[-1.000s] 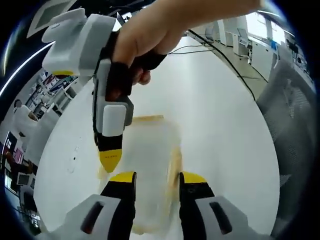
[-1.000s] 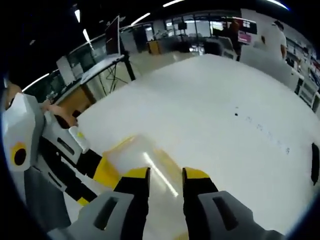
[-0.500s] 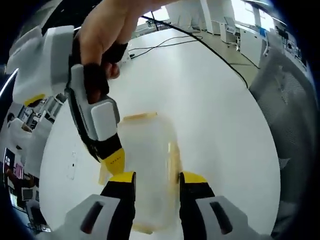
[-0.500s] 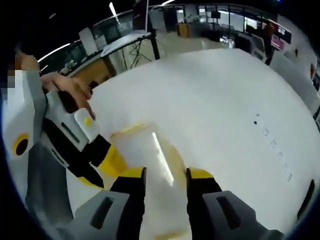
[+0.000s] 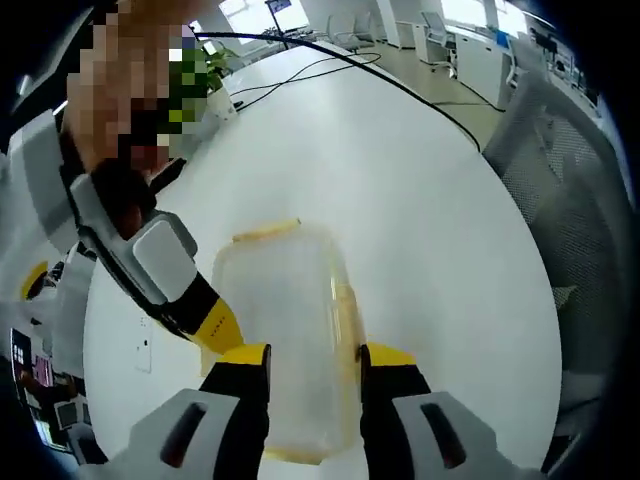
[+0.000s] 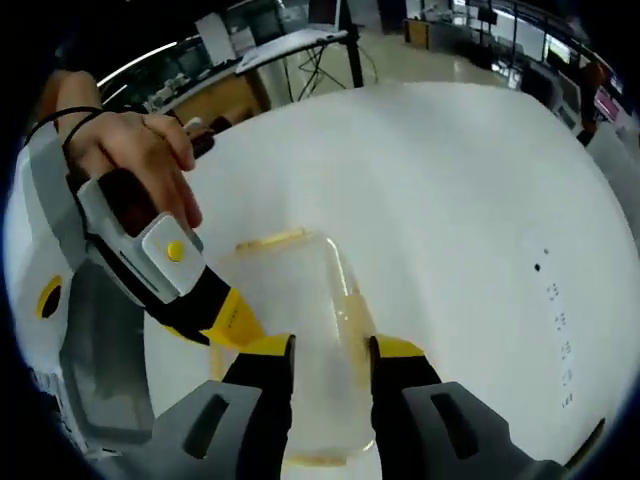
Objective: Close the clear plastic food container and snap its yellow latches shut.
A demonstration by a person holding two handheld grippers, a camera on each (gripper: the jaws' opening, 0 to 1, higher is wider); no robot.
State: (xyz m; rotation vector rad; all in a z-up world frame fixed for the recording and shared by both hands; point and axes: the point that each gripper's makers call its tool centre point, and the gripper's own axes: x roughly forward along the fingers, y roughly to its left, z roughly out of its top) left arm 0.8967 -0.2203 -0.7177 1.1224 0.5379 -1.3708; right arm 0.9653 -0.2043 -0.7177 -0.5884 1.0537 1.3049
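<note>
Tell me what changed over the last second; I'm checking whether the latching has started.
Both cameras have risen and tipped down, so more of the clear container shows. In each view the other claw has swung lower along the container's side, its yellow tip near the edge. No latch visibly snapped. The container stays on the white table, lid on, and both claws stay over it.

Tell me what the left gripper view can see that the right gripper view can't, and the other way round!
Left gripper view: black cables trailing across the table and a grey mesh chair at its edge.

Right gripper view: a bare hand gripping the other tongs, and small dark marks on the tabletop.

Both: the clear container with yellow latches on the white table, lying beyond each view's own open tongs, with the other tongs beside it.
</note>
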